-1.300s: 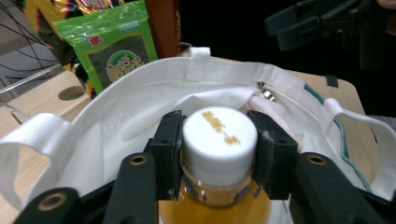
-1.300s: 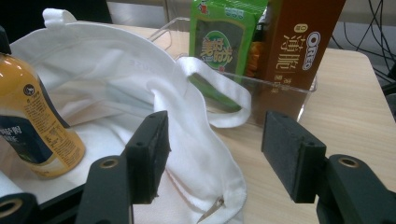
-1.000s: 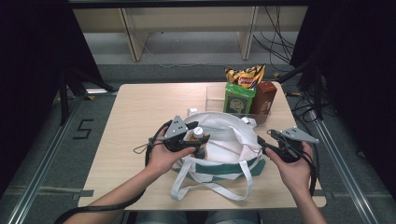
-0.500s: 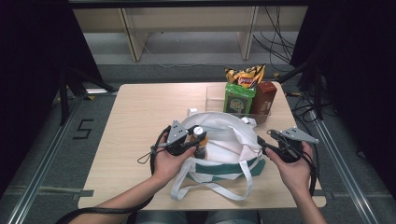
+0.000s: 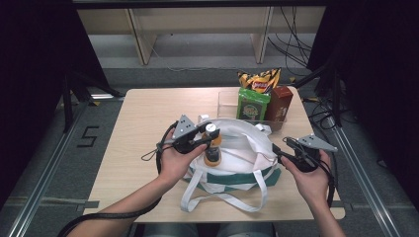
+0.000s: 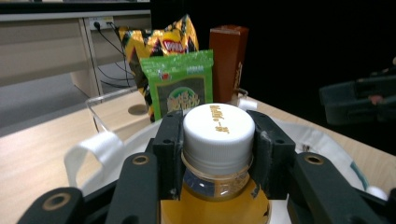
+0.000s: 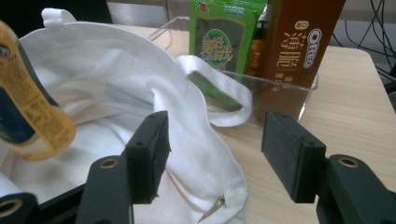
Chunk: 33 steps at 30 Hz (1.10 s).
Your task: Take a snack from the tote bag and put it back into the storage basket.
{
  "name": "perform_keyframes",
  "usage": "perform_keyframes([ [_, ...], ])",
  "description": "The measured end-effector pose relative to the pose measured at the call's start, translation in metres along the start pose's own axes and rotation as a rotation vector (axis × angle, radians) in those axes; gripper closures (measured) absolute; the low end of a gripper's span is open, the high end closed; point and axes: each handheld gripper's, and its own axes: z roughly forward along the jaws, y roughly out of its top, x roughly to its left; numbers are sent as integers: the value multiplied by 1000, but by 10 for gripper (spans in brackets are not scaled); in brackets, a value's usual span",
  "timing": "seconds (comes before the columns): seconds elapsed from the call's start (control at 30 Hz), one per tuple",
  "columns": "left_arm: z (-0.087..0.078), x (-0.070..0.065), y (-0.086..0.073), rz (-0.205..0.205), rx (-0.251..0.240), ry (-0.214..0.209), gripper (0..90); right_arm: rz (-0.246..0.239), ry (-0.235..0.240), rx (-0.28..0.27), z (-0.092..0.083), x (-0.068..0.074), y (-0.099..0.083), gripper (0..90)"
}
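Extraction step: the left tongs (image 6: 217, 154), jaws just closed, clamp the white-capped orange juice bottle (image 5: 213, 148) at its neck above the white canvas tote bag (image 5: 247, 153) (near the worktop's front edge). Right tongs (image 7: 215, 158) stand open beside the bag rim; next, lift the bottle clear

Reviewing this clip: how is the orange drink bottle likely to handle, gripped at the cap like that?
The bottle looks full of orange liquid, so probably heavy for its size. The left hand-held gripper clamps it at the smooth white cap, so it may swing or slip below the pads. Being round, it would likely roll if laid on the table.
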Motion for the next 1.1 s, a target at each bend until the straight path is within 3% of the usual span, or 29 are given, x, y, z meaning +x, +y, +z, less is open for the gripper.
perform_keyframes([
  [0.23, 3, 6, 20, -4, -28, -11, 587, -25, 8, -7, 1, -5, -1, 424],
  [0.27, 4, 7, 23, -3, -34, -13, 587, 14, -3, -2, 0, -1, -1, 424],
  [0.33, 6, 8, 29, 0, -41, -18, 587, 22, -8, 9, -1, -1, -1, 424],
  [0.37, 7, 9, 33, 1, -49, -19, 587, -11, -6, -2, 0, -4, -1, 424],
  [0.57, 11, 9, 51, 13, -61, -32, 587, -13, -3, -1, 0, -4, -1, 424],
  [0.63, 13, 9, 54, 15, -66, -36, 587, -5, -4, 0, 0, -4, -1, 424],
  [0.67, 14, 9, 57, 17, -67, -38, 587, 21, -5, 9, -1, -1, -1, 424],
  [0.77, 17, 9, 62, 28, -74, -38, 587, 8, 4, 3, -1, -2, -1, 424],
  [0.8, 18, 9, 64, 32, -76, -39, 588, -23, 8, -7, 0, -5, -1, 424],
  [1.0, 23, 10, 74, 41, -86, -41, 588, -9, 8, -9, 0, -3, -1, 424],
  [1.03, 25, 10, 76, 35, -90, -41, 588, 24, -2, 1, -1, 0, -1, 424],
  [1.1, 27, 11, 78, 35, -91, -43, 588, 6, 5, 0, -1, -2, -1, 424],
])
